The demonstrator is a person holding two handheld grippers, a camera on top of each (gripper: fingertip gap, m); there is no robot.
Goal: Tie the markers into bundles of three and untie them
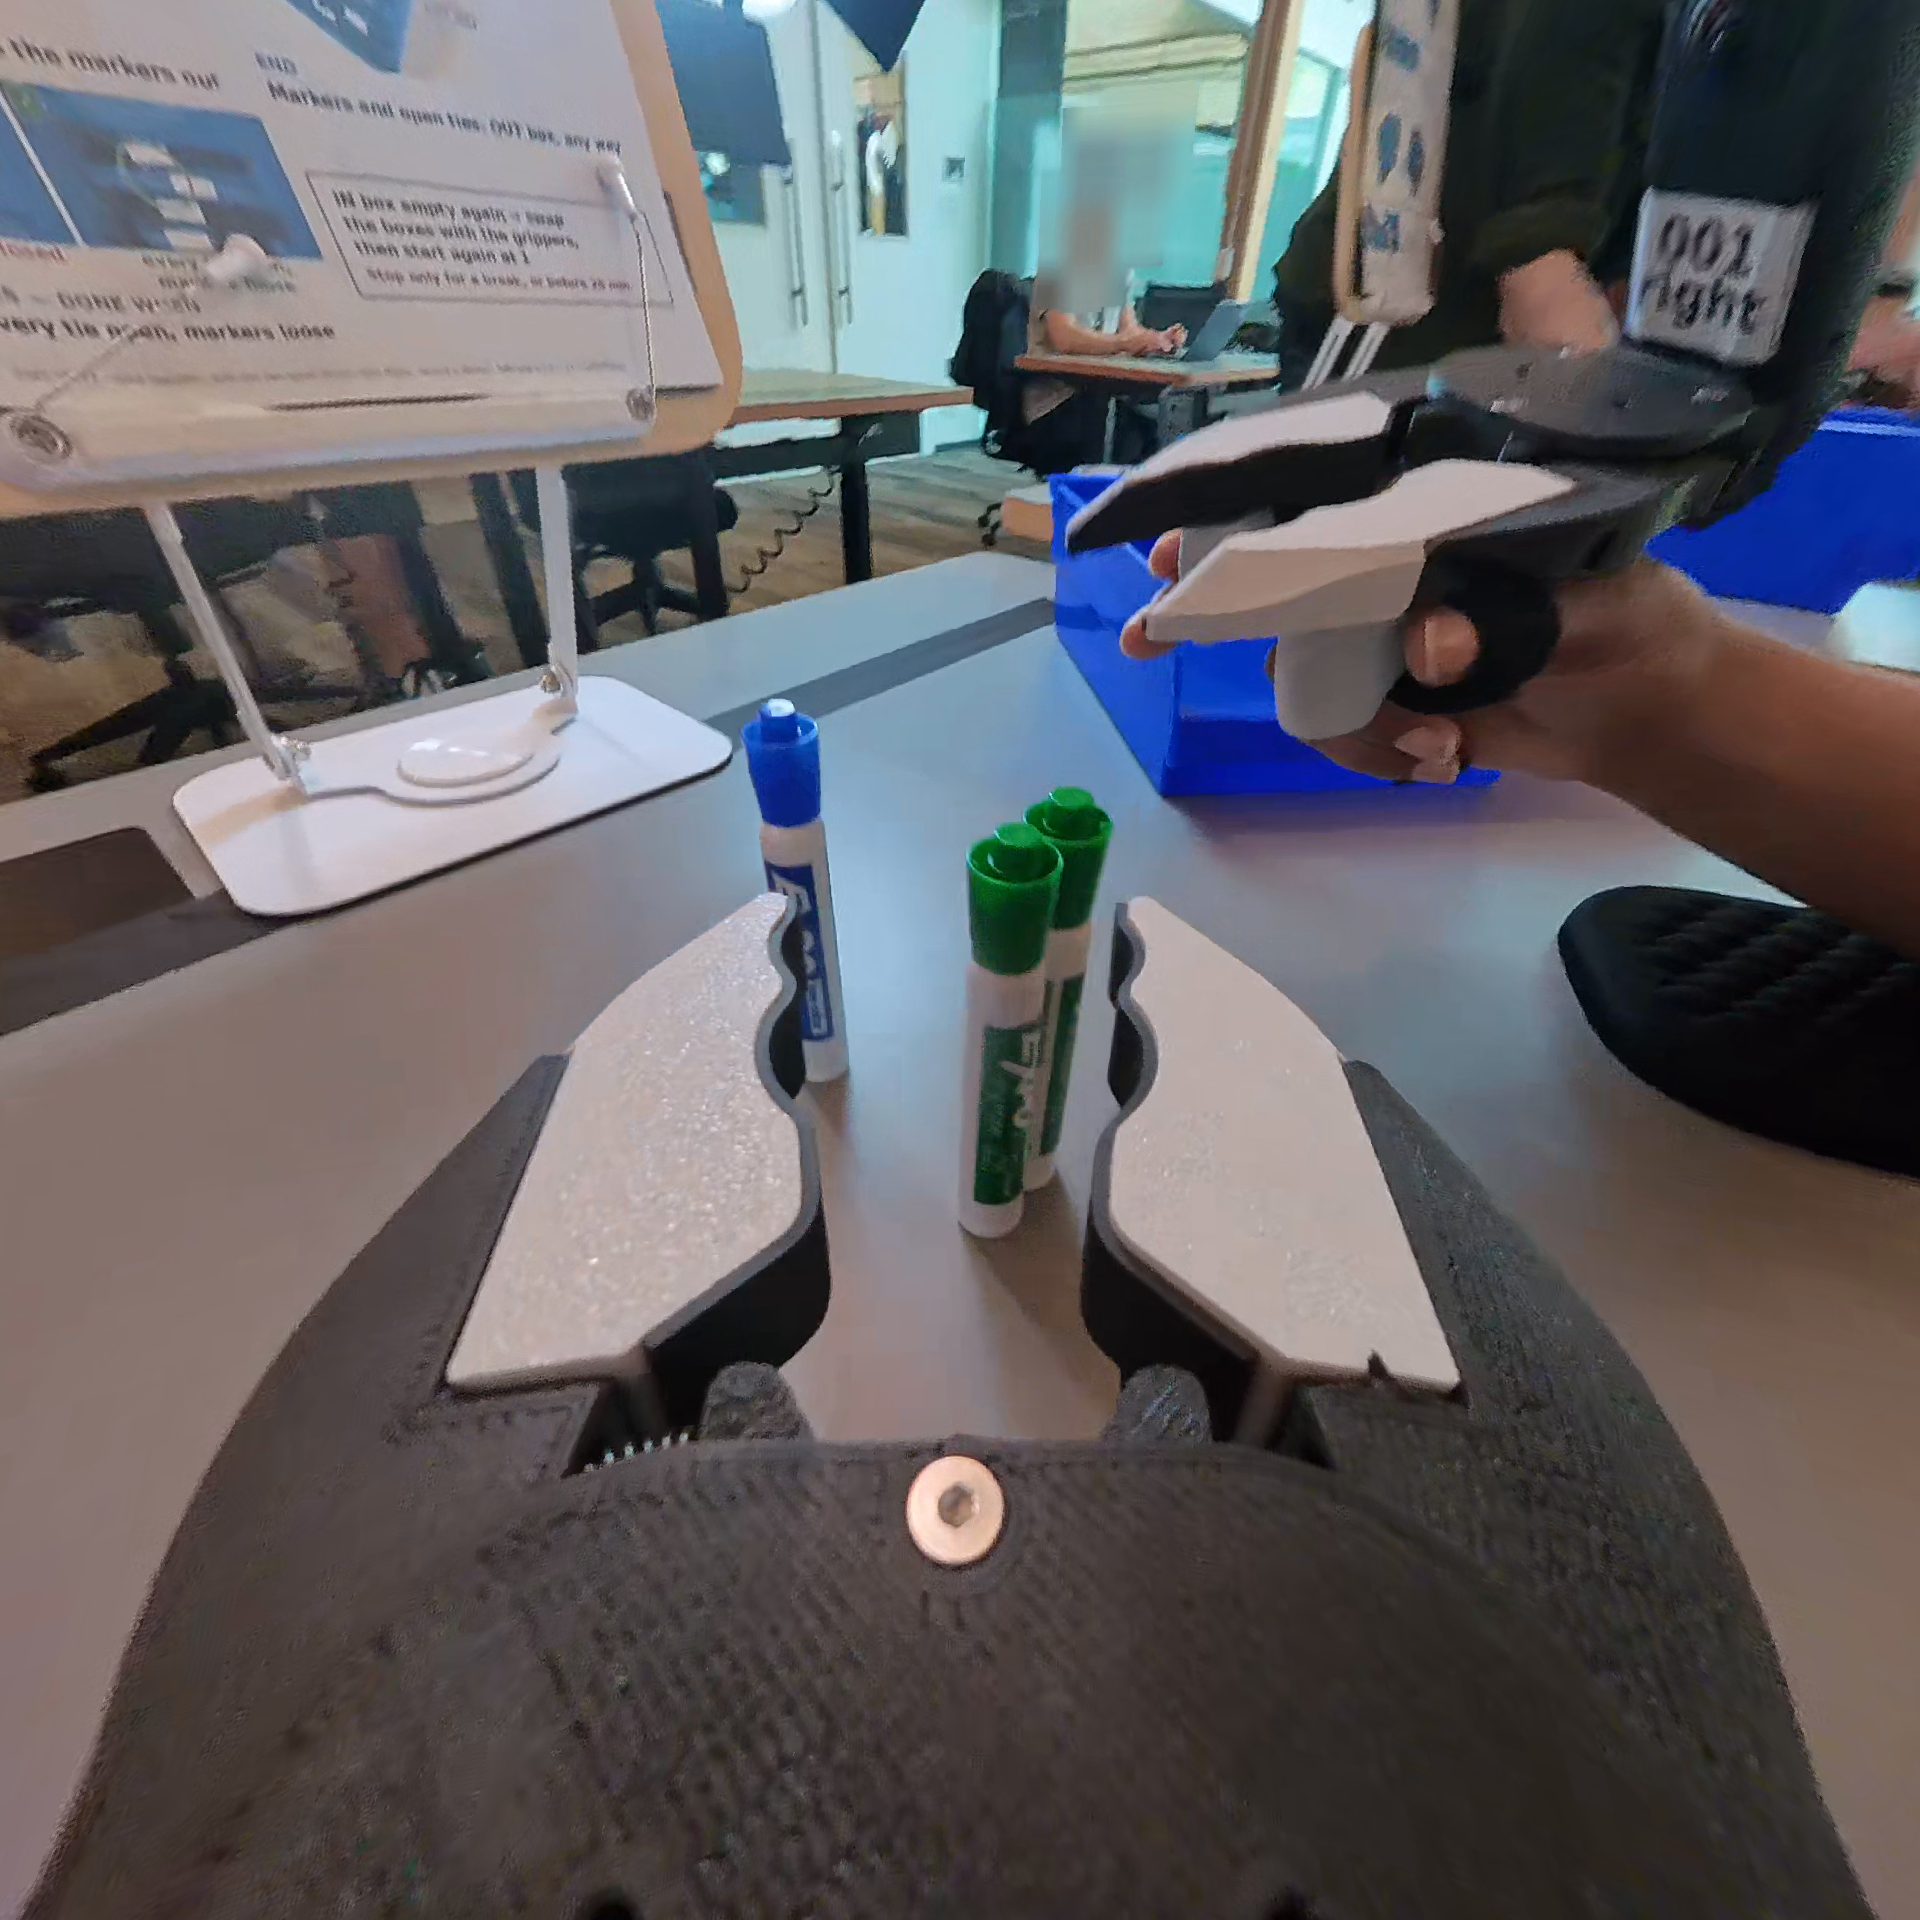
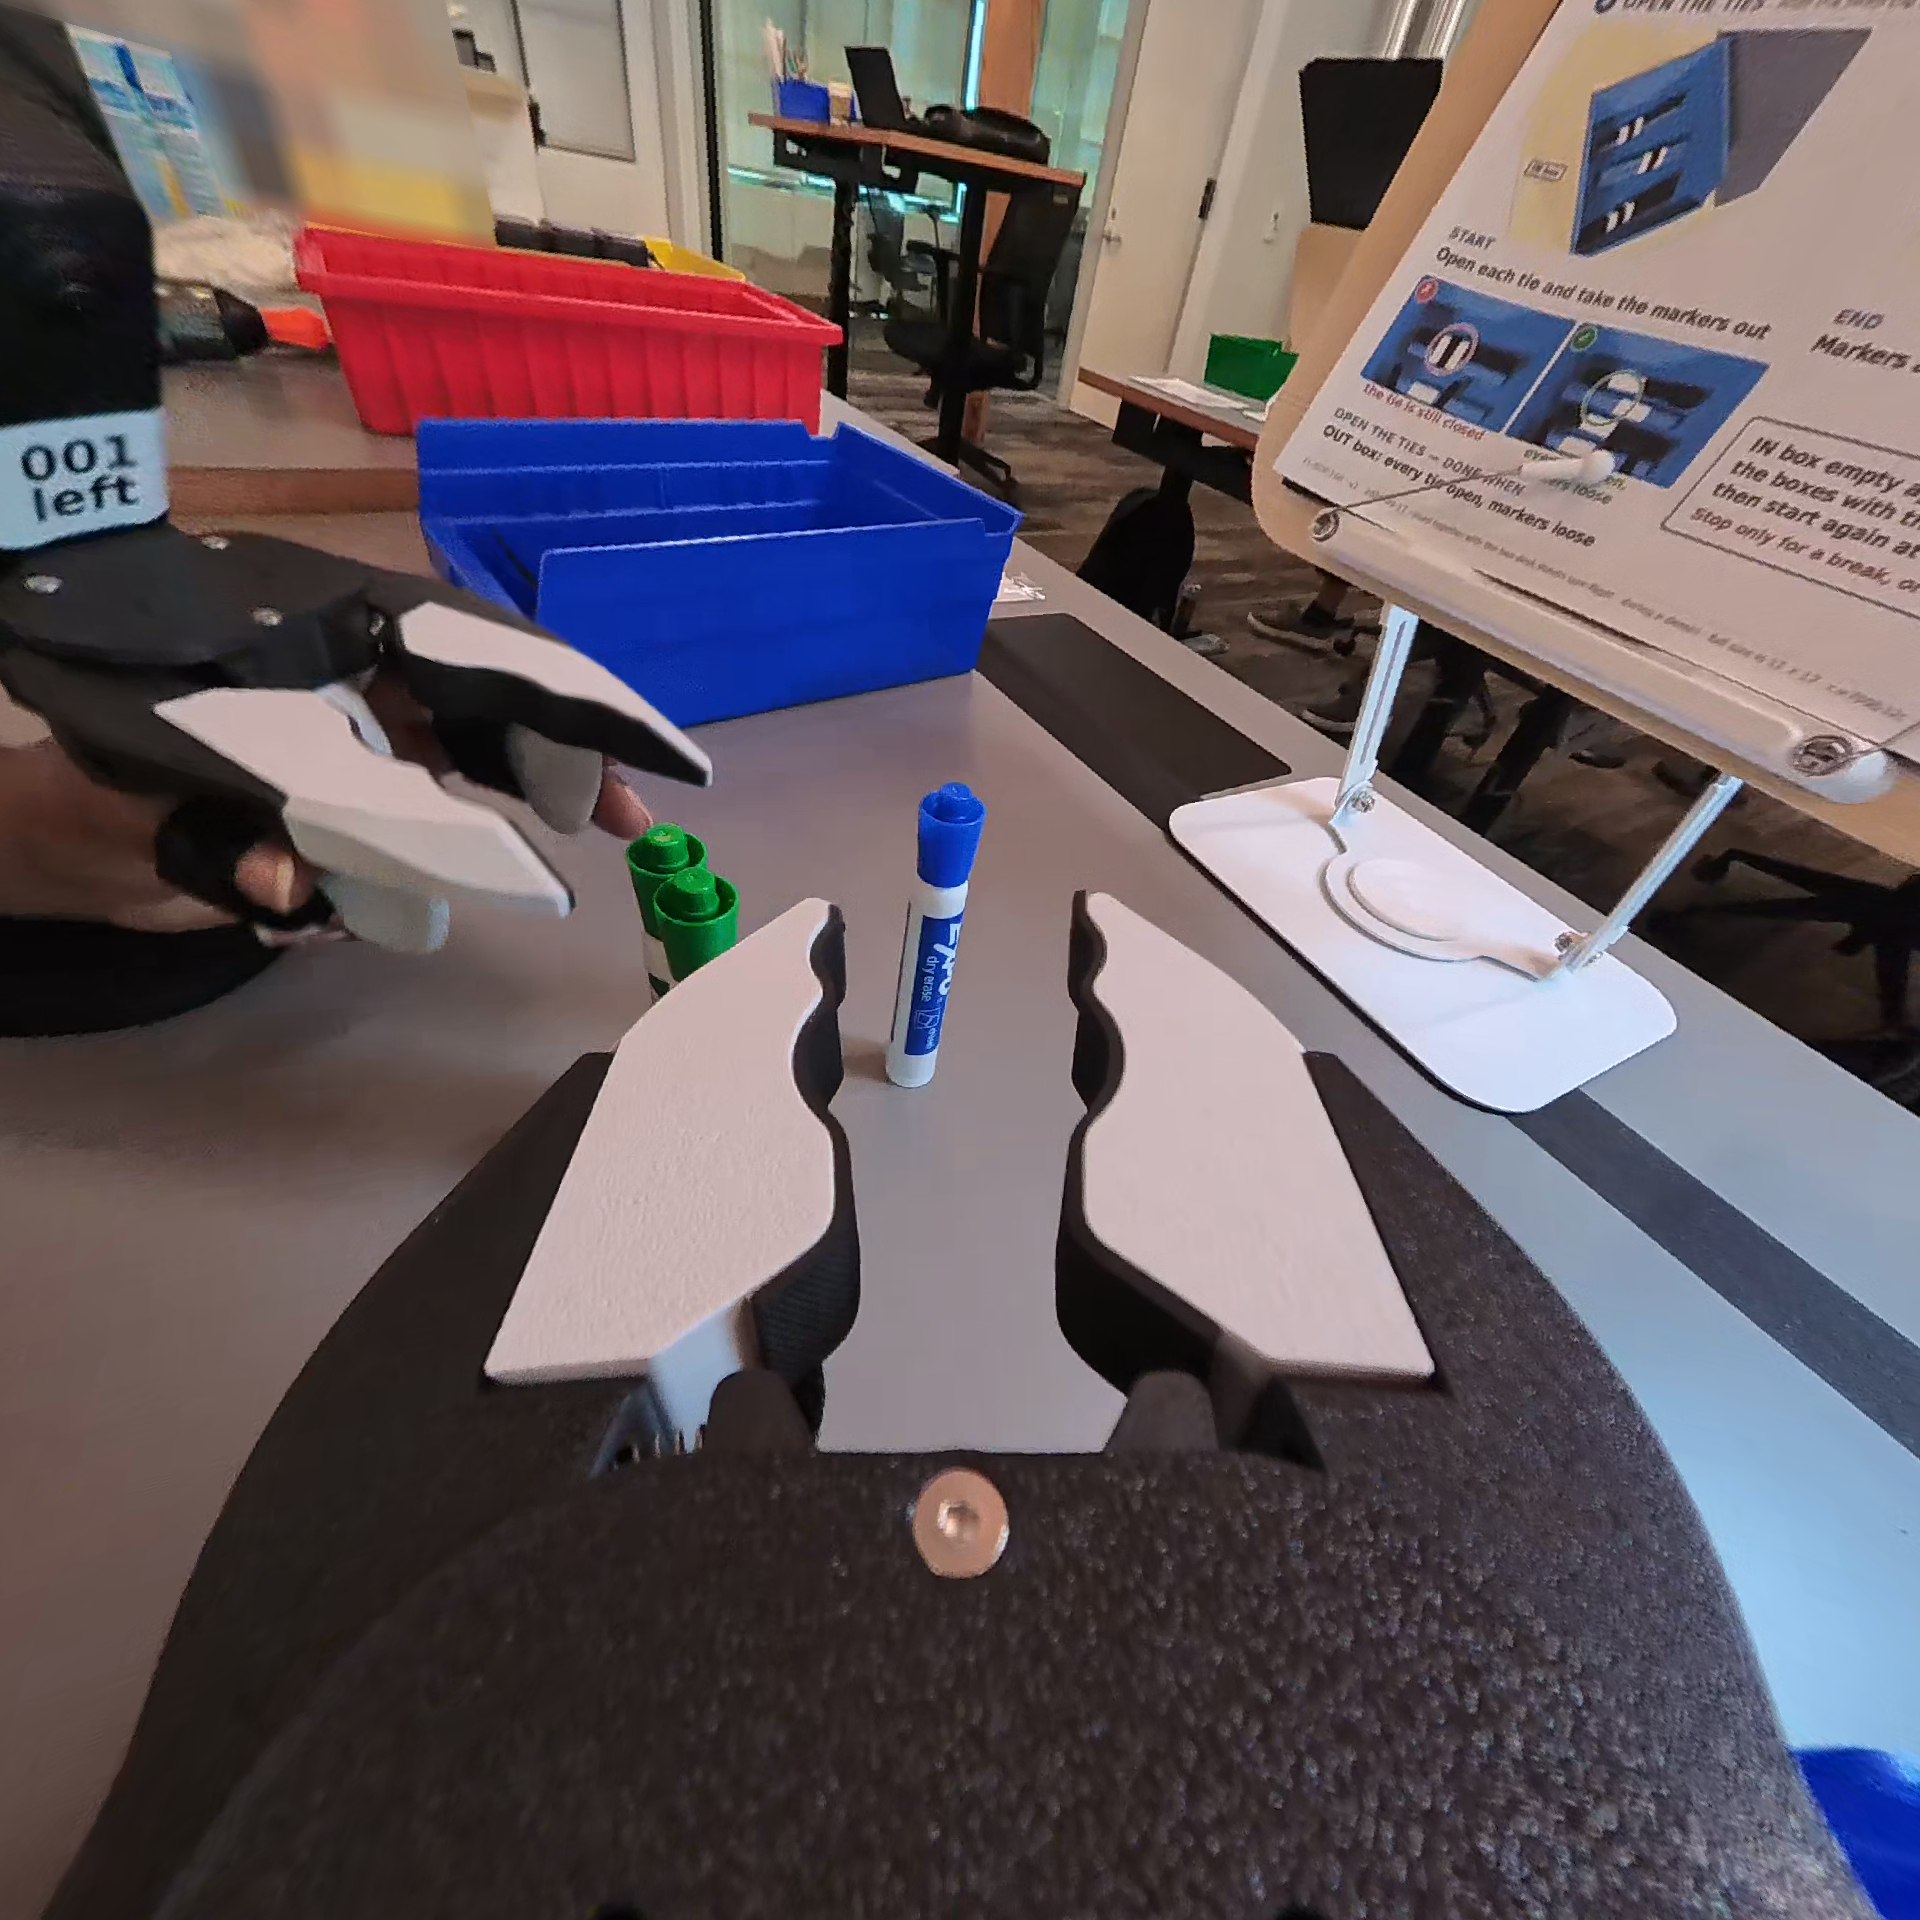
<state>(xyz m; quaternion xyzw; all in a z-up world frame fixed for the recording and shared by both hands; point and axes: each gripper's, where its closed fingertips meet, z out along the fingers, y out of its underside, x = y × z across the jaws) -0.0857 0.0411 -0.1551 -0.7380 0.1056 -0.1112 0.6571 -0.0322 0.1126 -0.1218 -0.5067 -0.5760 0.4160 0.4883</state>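
Note:
Three markers stand upright on the grey table. Two green markers (image 1: pixel 1013 1023) stand side by side, touching, between the fingertips of my open left gripper (image 1: pixel 951 920), which holds nothing. A blue marker (image 1: pixel 795 894) stands apart, just beyond the left finger. In the right wrist view the blue marker (image 2: pixel 932 940) stands between the fingertips of my open right gripper (image 2: pixel 951 914), untouched. The green markers (image 2: pixel 681 914) stand to its left, partly hidden by the finger. The left gripper (image 2: pixel 639 831) hovers above them. The right gripper (image 1: pixel 1101 577) shows higher up at the right, open.
A blue bin (image 1: pixel 1226 717) stands on the table's far right, also in the right wrist view (image 2: pixel 758 613), with a red bin (image 2: pixel 561 332) behind. A white stand (image 1: pixel 447 790) holds an instruction sheet (image 1: pixel 312 208). A black padded rest (image 1: pixel 1756 1023) lies at the right.

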